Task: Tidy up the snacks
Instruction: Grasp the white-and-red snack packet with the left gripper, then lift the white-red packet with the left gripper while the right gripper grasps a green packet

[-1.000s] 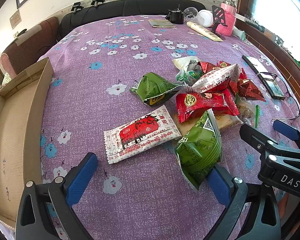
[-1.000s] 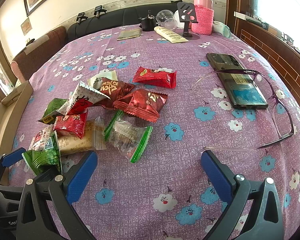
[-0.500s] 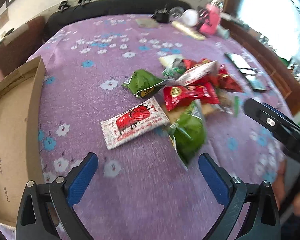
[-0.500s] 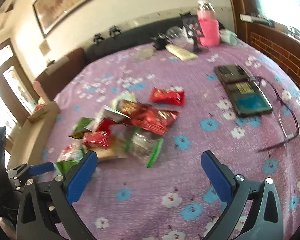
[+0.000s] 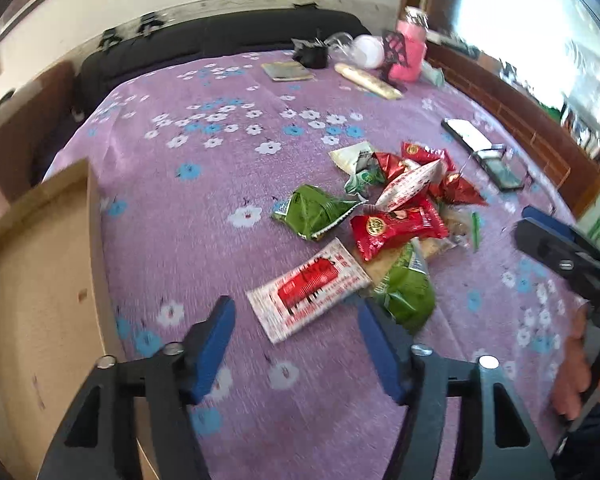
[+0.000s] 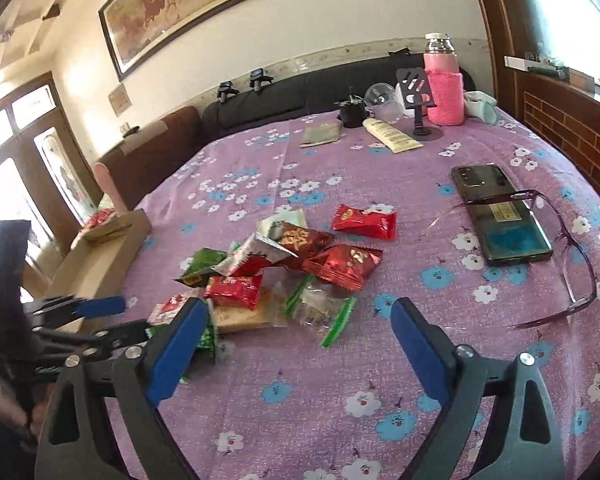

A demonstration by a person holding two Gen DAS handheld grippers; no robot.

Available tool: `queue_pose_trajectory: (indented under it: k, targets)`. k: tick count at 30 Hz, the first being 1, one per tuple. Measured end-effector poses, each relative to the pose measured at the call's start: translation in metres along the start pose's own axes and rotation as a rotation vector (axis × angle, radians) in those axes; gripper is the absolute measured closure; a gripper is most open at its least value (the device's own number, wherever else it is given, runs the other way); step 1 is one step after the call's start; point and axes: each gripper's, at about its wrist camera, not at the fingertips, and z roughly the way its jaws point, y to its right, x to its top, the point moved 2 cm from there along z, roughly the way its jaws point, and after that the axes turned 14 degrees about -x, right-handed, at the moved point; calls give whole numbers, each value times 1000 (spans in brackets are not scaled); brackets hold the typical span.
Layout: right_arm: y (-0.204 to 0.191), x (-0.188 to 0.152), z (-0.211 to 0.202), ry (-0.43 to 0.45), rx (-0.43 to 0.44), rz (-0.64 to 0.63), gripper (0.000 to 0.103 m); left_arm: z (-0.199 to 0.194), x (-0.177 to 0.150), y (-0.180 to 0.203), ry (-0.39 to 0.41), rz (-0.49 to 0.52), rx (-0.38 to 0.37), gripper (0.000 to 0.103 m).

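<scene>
A heap of snack packets lies on the purple flowered tablecloth [image 5: 204, 216]. Nearest my left gripper [image 5: 296, 320] is a white packet with a red panel [image 5: 310, 288], then a green packet [image 5: 406, 292], a red packet [image 5: 396, 228] and another green one [image 5: 314, 214]. The left jaws are closing above the cloth, just short of the white packet, with nothing between them. In the right wrist view my right gripper [image 6: 296, 324] hovers over the near side of the heap; its jaws are closing too, still wide and empty, near a clear packet with green edges [image 6: 320, 312].
A shallow cardboard box [image 5: 36, 304] sits at the table's left edge. A phone [image 6: 500, 216] and glasses [image 6: 572, 264] lie to the right. At the far end stand a pink bottle [image 6: 444, 84], a phone stand, a tube, a black cup and a booklet.
Both grippers rose and tilted up, so more of the room shows. The left jaws narrowed a lot; the right jaws narrowed slightly. No packet has moved.
</scene>
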Motion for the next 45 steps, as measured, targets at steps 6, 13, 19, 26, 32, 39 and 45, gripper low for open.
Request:
queue_pose_trajectory:
  k: [6,13,19,26,32,39,45]
  targets:
    - [15,1,-1,8,72,110,12,15,8,-12,-59,32,-37,44]
    - [18,3,2,-18,54,117,22,24,15,-7,-76,98,-20,44]
    - [21,2,4,-40,37,118,22,36,24,-1,-86,78,23,43]
    - [22,2,6,-46,34,123,22,44,36,-4,-71,31,26,42]
    - [22,2,6,-50,34,125,22,49,38,-9,-39,8,28,54]
    - [21,1,6,-54,42,121,22,39,28,-12,-6,-53,27,91]
    - [12,0,7,-61,82,83,22,23,10,-15,34,-123,-7,92]
